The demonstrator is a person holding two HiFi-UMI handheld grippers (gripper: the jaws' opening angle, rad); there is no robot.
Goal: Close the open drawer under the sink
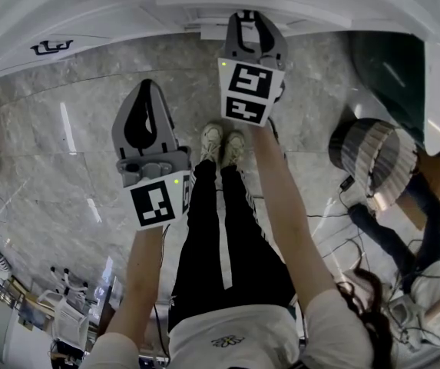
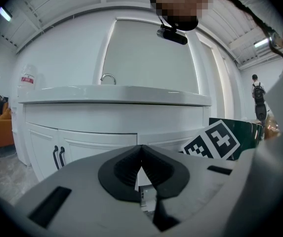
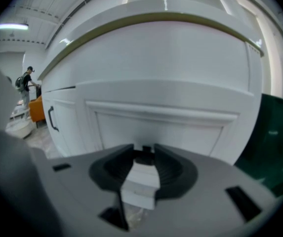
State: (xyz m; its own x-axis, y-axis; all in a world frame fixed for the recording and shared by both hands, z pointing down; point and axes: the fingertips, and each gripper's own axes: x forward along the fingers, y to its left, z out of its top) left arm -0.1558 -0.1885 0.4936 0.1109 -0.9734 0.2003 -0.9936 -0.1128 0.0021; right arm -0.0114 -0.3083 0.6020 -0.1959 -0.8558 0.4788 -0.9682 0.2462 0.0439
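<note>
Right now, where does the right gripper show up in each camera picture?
Head view: the right gripper is top centre, tips at the white sink cabinet.
Left gripper view: only its marker cube shows, right of centre.
Right gripper view: the gripper fills bottom centre, jaws closed on a white piece.
Shared landmark: the cabinet front, in all three.

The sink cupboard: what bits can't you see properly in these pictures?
Drawer, head view: the grey right gripper covers that part of the white sink cabinet, so open or shut is unclear.
The white block between the right gripper's jaws, right gripper view: the jaws hide its ends, so I cannot name it.
Sink basin, left gripper view: hidden behind the white counter rim; only the curved metal tap shows.
</note>
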